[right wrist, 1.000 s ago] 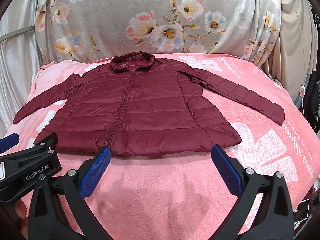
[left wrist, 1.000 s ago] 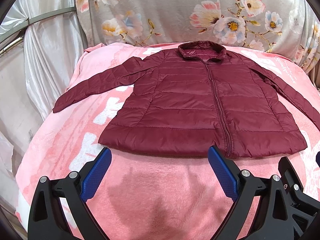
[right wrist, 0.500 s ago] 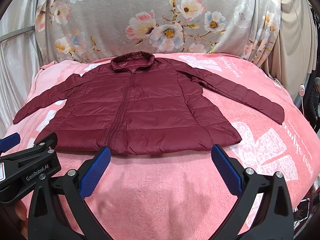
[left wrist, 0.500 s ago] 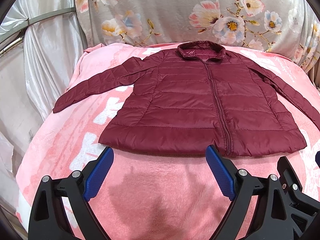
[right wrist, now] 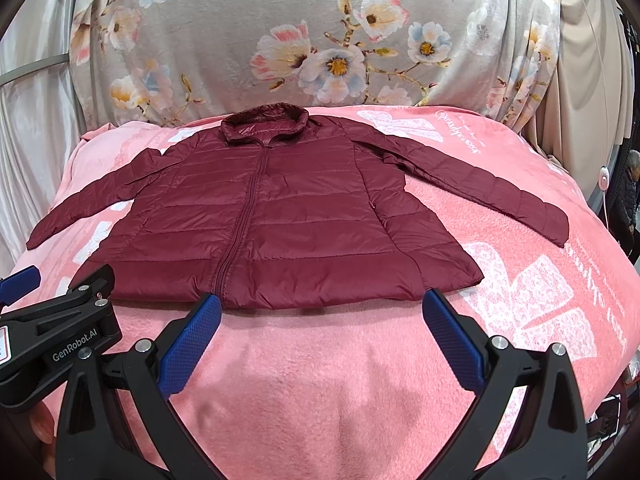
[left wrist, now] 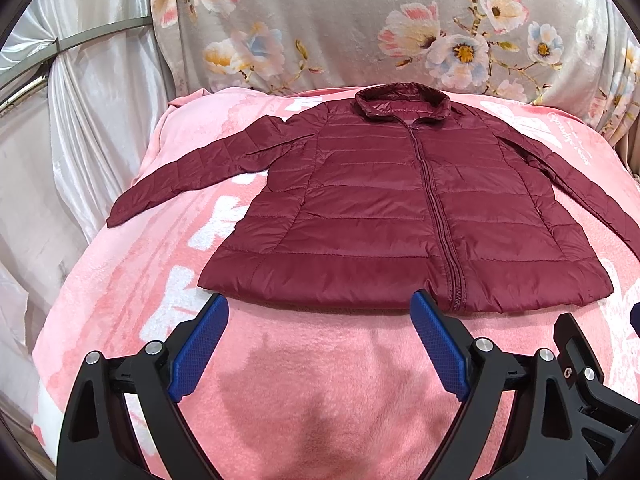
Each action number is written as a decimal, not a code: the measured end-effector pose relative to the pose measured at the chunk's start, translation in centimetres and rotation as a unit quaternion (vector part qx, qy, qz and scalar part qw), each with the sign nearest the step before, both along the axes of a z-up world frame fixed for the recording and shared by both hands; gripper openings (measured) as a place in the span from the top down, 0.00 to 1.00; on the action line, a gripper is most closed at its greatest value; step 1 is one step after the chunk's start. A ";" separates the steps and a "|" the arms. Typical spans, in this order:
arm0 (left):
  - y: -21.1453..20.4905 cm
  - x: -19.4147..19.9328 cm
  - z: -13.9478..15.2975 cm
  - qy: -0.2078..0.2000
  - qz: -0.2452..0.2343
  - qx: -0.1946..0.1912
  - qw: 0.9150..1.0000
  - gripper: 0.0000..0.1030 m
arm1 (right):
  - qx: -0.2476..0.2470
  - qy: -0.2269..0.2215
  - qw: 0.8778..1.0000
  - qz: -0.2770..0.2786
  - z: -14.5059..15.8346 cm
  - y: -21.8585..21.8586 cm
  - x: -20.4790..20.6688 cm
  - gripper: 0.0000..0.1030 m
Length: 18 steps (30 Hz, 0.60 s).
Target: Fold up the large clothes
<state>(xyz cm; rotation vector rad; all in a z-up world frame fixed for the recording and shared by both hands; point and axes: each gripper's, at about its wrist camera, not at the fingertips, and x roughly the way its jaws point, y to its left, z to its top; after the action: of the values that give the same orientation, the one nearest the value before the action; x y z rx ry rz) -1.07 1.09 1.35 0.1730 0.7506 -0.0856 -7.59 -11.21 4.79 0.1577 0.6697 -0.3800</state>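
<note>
A dark red quilted jacket (left wrist: 380, 216) lies flat, zipped, front up, on a pink blanket (left wrist: 312, 380), collar at the far side, both sleeves spread outward. It also shows in the right wrist view (right wrist: 280, 220). My left gripper (left wrist: 320, 312) is open and empty, hovering just before the jacket's near hem, left of the zipper. My right gripper (right wrist: 322, 310) is open and empty before the hem's right half. The left gripper's body (right wrist: 60, 332) shows at the left edge of the right wrist view.
A grey floral cloth (left wrist: 360, 24) rises behind the blanket. Pale silvery curtains (left wrist: 80, 120) hang at the left. Beige curtains (right wrist: 592, 60) and a person (right wrist: 628, 192) stand far right. The blanket (right wrist: 540, 300) drops off at its left and right edges.
The left gripper's fingers have closed in slightly and shifted a little toward the hem. The right gripper and the jacket have not visibly moved.
</note>
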 end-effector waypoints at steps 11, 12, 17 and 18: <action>0.0 -0.1 0.0 0.003 -0.001 0.002 1.000 0.18 | 0.000 0.001 1.000 -0.001 -0.1 0.0 -0.1 0.05; 0.0 -0.1 -0.1 0.004 0.000 0.001 1.000 0.18 | 0.000 0.001 1.000 -0.001 -0.1 0.1 -0.1 0.05; 0.0 0.1 -0.2 0.007 0.002 0.002 1.000 0.18 | 0.000 0.001 1.000 -0.001 -0.2 0.1 -0.1 0.05; -0.1 0.1 -0.2 0.007 0.002 0.002 1.000 0.18 | 0.000 0.001 1.000 -0.001 -0.2 0.1 -0.1 0.05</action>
<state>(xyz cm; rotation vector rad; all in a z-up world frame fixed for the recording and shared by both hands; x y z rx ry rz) -0.92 1.03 1.11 0.1751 0.7643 -0.0803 -7.65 -11.11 4.61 0.1583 0.6718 -0.3814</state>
